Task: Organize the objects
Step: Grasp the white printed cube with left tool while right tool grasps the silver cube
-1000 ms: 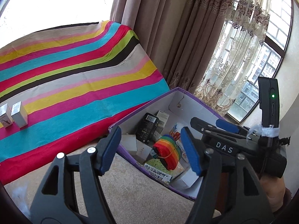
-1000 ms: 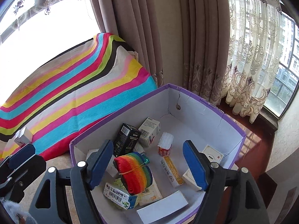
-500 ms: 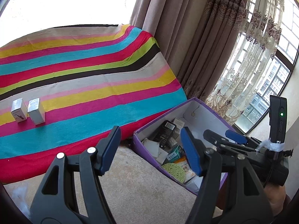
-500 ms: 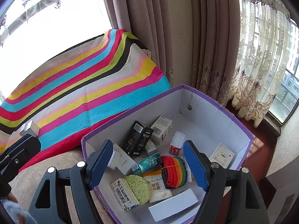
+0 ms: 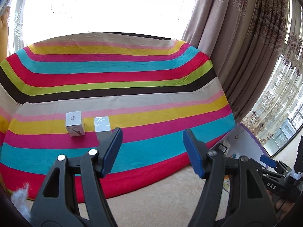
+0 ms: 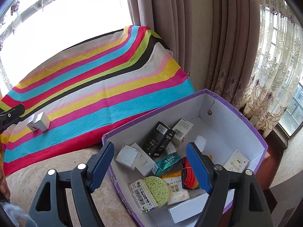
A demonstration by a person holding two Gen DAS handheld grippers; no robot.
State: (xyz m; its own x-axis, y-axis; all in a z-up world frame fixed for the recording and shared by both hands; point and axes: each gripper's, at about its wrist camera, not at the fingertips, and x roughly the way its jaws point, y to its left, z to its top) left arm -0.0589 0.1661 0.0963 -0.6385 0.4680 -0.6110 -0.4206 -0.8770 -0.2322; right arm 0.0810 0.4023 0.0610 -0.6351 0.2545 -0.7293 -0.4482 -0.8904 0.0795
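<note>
A purple-edged cardboard box stands on the beige surface and holds several small packages, a green sponge and a rainbow-striped roll. My right gripper hangs open over the box's near left corner, nothing between its blue pads. Two small white boxes stand side by side on the striped cloth. My left gripper is open and empty, pointing at the cloth just right of those boxes. Only the box's corner shows at the right of the left wrist view.
Heavy brown curtains and lace curtains hang behind the box, with bright windows beyond. The striped cloth covers a raised surface left of the box. A beige carpeted surface lies in front. The right gripper's body shows at lower right.
My left gripper has swung left, away from the box and toward the two white boxes on the cloth. The right gripper shifted a little, and the rainbow roll now lies deeper right in the box.
</note>
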